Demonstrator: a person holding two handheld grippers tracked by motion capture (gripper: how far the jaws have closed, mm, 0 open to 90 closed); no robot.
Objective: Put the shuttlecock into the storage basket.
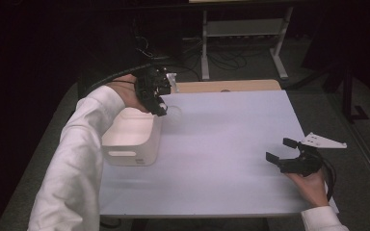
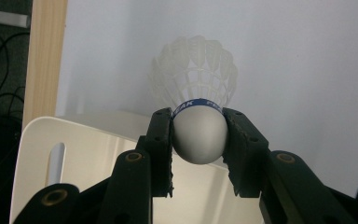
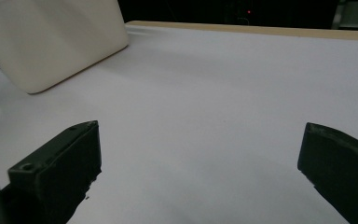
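A white shuttlecock (image 2: 198, 105) with a blue band above its rounded cork is held by the cork in my left gripper (image 2: 199, 140), feathers pointing away. In the high view that left gripper (image 1: 160, 107) hangs over the far right corner of a white bin (image 1: 127, 154), with the shuttlecock (image 1: 174, 111) faint beside its rim. The bin's rim (image 2: 37, 126) lies just below the shuttlecock in the left gripper view. My right gripper (image 1: 282, 150) rests low at the table's right side, jaws wide apart and empty, also seen as the right gripper (image 3: 200, 163).
The white table top (image 1: 221, 144) has a wooden strip (image 1: 226, 86) along its far edge. The bin's side (image 3: 51, 42) appears in the right gripper view at upper left. A desk frame and cables (image 1: 231, 48) stand on the floor beyond the table.
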